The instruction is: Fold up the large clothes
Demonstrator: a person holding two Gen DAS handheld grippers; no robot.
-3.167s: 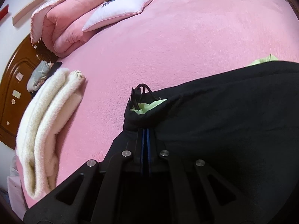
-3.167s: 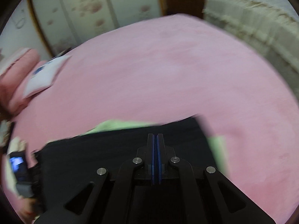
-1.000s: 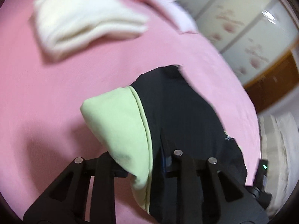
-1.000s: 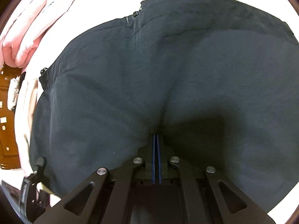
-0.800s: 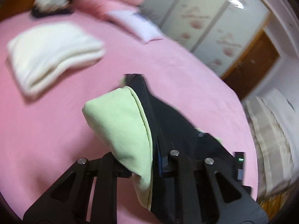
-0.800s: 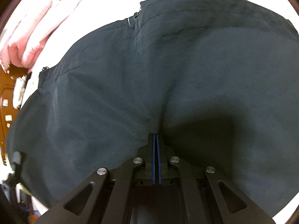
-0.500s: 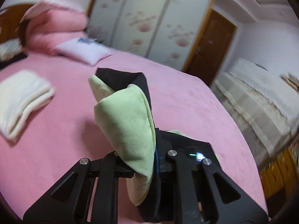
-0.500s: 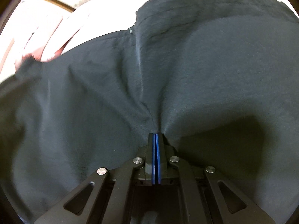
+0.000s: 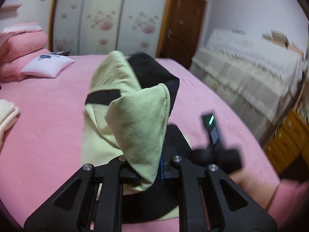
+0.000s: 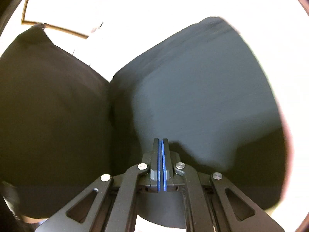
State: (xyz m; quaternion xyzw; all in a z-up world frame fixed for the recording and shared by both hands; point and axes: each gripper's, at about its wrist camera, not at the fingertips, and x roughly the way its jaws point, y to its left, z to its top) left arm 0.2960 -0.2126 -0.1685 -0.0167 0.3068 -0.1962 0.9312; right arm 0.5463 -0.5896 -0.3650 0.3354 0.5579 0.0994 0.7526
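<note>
Left claw (image 9: 149,172) clenched on jacket (image 9: 135,116); right claw (image 10: 160,162) pinching its black edge; pink bed (image 9: 44,119) open leftward.

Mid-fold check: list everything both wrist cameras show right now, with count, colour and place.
garment: one, black with light green lining, bunched up over the bed
bed cover: one, pink, beneath
pillow: one, pale lilac, far left
quilt: one, pink, folded behind the pillow
blanket: one, cream, left edge
wardrobe: one, floral
door: one, brown
left tool: shut on the garment
right tool: shut on the garment
hand: one, lower right
</note>
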